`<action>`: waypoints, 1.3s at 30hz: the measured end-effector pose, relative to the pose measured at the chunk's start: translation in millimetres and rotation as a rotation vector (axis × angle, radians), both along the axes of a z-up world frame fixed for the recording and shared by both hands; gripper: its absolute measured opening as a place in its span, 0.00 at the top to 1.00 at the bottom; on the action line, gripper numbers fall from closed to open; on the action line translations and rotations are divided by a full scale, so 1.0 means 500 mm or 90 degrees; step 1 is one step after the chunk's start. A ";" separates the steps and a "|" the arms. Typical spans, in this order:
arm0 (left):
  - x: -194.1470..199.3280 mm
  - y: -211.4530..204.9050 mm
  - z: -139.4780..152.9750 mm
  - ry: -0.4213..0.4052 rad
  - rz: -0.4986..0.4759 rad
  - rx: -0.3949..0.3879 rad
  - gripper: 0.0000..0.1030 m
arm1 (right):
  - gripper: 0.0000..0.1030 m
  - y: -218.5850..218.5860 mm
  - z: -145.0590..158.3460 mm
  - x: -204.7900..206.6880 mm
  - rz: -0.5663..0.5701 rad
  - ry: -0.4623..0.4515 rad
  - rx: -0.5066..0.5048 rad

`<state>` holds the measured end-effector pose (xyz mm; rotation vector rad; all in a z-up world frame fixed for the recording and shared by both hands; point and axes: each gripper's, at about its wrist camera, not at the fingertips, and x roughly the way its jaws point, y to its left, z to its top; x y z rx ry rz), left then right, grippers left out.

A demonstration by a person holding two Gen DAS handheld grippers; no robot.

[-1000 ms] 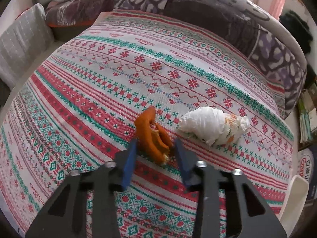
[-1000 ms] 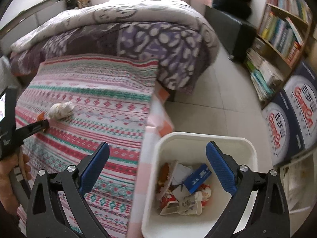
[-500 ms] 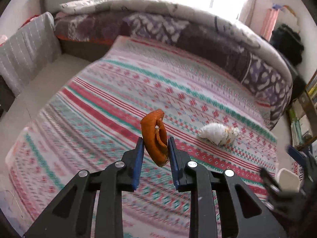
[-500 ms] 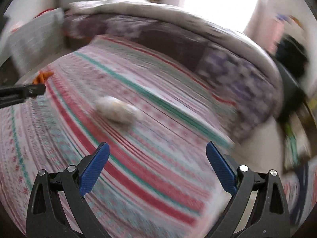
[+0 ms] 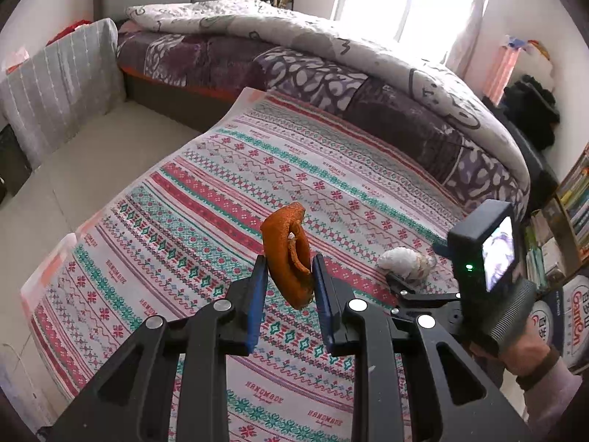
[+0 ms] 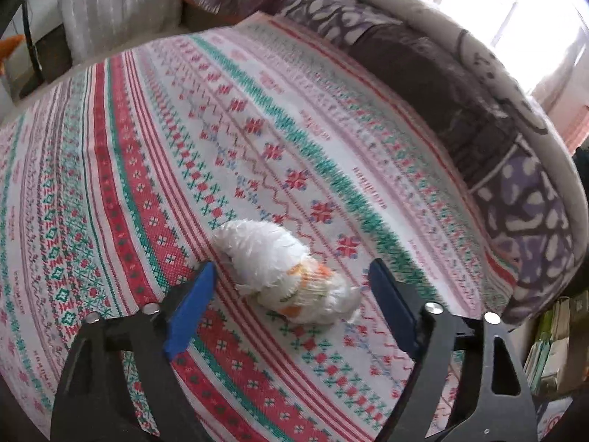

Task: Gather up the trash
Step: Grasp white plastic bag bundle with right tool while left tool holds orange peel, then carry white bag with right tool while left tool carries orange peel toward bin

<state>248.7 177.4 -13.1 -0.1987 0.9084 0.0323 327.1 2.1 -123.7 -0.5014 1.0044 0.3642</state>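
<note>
The left tool [image 5: 289, 287] pinches the orange peel [image 5: 287, 254] above the bed, while the right tool's [image 6: 291, 294] jaws are closing around the white wad [image 6: 283, 269].

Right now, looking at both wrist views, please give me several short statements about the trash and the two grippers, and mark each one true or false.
1. The left gripper is shut on the orange peel. True.
2. The orange peel lies flat on the patterned cloth. False: it is lifted, clamped between the blue pads.
3. The white crumpled bag rests on the cloth. True.
4. The right gripper already squeezes the bag. False: its jaws are closing, the bag between them, pads not touching.
5. A green apple lies beside the bag. False: none is visible.
</note>
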 end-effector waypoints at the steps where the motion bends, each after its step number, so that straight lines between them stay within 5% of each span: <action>1: -0.001 0.004 -0.001 0.002 0.002 -0.001 0.75 | 0.37 0.000 -0.006 0.001 -0.001 0.009 0.004; 4: -0.005 0.019 -0.003 0.002 0.012 -0.001 0.75 | 0.51 -0.007 0.002 0.002 -0.042 0.009 0.029; 20: -0.050 0.035 0.067 -0.078 0.066 0.033 0.75 | 0.53 0.013 0.221 -0.110 -0.190 -0.165 0.155; 39: -0.133 -0.062 0.113 -0.140 0.026 0.066 0.75 | 0.52 -0.113 0.266 -0.282 -0.363 -0.221 0.201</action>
